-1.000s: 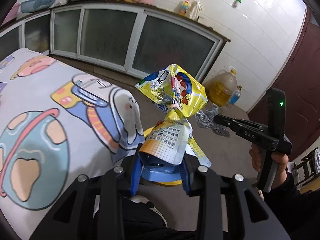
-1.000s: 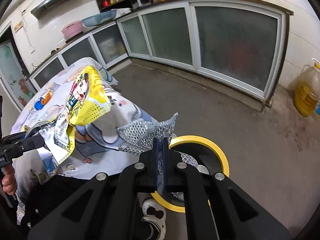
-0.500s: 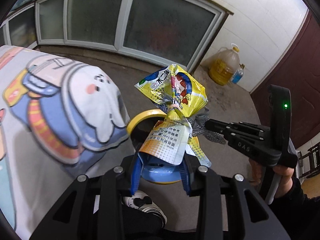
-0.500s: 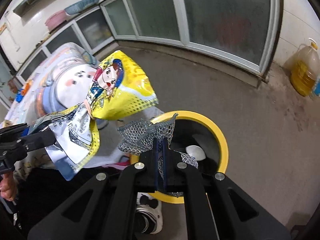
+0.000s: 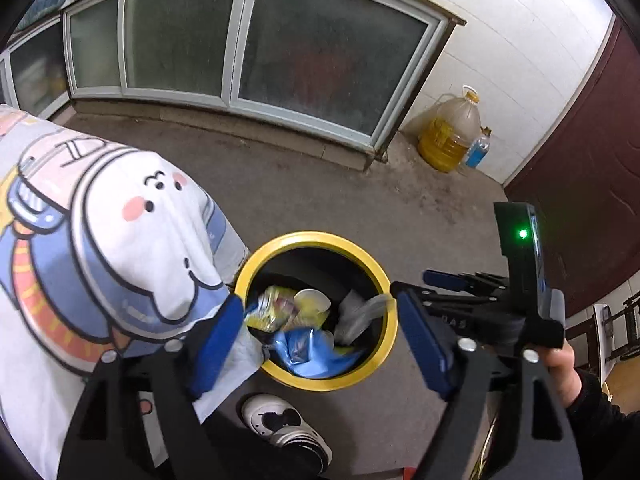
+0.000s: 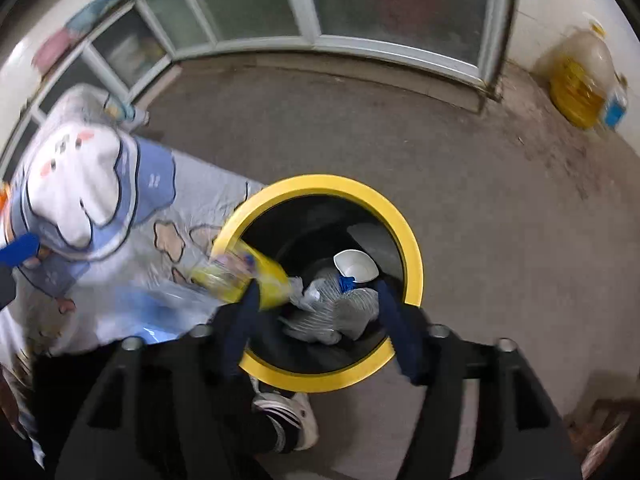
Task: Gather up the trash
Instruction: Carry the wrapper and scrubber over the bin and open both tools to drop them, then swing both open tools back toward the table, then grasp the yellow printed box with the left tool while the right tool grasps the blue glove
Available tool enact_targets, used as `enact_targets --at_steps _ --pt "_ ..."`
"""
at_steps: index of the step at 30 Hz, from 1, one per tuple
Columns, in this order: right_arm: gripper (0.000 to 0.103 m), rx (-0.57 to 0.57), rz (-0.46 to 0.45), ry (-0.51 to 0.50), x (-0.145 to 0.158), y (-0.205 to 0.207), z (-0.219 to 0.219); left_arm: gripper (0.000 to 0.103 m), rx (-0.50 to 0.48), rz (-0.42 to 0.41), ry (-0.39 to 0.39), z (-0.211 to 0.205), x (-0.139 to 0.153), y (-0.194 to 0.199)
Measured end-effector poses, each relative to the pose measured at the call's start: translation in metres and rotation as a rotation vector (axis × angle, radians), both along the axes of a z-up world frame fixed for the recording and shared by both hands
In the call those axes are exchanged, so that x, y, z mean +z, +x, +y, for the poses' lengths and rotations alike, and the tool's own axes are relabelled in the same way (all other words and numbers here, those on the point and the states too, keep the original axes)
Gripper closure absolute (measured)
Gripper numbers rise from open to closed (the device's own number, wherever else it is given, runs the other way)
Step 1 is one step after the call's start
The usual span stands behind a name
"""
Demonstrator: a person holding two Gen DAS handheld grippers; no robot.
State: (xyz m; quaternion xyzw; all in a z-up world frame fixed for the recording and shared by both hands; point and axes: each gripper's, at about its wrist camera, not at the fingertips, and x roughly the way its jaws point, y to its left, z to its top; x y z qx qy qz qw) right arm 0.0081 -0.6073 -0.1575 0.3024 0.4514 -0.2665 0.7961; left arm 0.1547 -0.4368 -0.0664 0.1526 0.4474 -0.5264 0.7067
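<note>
A black bin with a yellow rim (image 5: 384,280) (image 6: 412,256) stands on the floor below both grippers. My left gripper (image 5: 320,340) hovers over it with its jaws opening and nothing between the pads. The yellow snack bag (image 5: 272,312) (image 6: 240,272) has left it and is blurred at the bin's left rim. My right gripper (image 6: 320,320) (image 5: 412,286) is also over the bin, jaws opening. The silver mesh wrapper (image 6: 340,312) (image 5: 356,312) lies loose below its fingers, inside the bin. A white cup (image 6: 356,266) and blue plastic (image 5: 304,348) are in there too.
A table under a cartoon cloth (image 5: 100,240) (image 6: 80,184) stands right against the bin's left side. The person's shoe (image 5: 280,428) is just in front of the bin. An oil jug (image 5: 452,140) and a small blue bottle (image 5: 478,150) stand by the tiled wall, next to low glass-door cabinets (image 5: 240,40).
Both grippers have come down over the bin and opened. The yellow snack bag has left the left gripper and the silver wrapper the right one; both now drop into the bin.
</note>
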Motion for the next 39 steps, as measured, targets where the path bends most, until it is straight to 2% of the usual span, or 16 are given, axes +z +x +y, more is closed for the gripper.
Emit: enact_targets --at_steps 1,4,7,9,13,17,22,26,28,31,39 --pt "0.043 -0.007 0.005 -0.004 0.001 -0.004 -0.002 0.017 0.001 0.002 -0.013 0.004 0.003 -0.001" --pt "0.041 -0.049 -0.004 -0.033 0.008 -0.016 -0.008 0.010 0.030 -0.011 -0.073 0.024 0.022 0.000" --pt "0.041 -0.060 -0.041 -0.031 0.019 -0.021 -0.012 0.008 0.066 -0.029 -0.134 0.059 0.049 0.001" --pt "0.041 -0.020 -0.091 -0.055 0.035 -0.020 -0.008 0.008 0.100 -0.062 -0.157 0.089 0.065 0.002" --pt "0.039 0.115 -0.224 -0.105 0.077 -0.006 0.021 0.008 0.177 -0.133 -0.194 0.163 0.094 0.005" --pt "0.037 0.286 -0.333 -0.151 0.121 0.030 0.066 0.008 0.339 -0.270 -0.176 0.257 0.115 0.008" --pt "0.037 0.502 -0.391 -0.189 0.161 0.092 0.136 0.008 0.532 -0.346 -0.132 0.353 0.120 0.016" --pt "0.036 0.642 -0.410 -0.225 0.182 0.139 0.188 0.008 0.646 -0.425 -0.060 0.407 0.120 0.027" --pt "0.036 0.702 -0.418 -0.232 0.192 0.164 0.212 0.008 0.671 -0.440 -0.034 0.429 0.118 0.033" --pt "0.036 0.786 -0.423 -0.223 0.204 0.206 0.247 0.008 0.656 -0.461 -0.004 0.443 0.114 0.042" --pt "0.036 0.944 -0.350 -0.232 0.215 0.321 0.335 0.008 0.589 -0.420 -0.004 0.429 0.096 0.073"
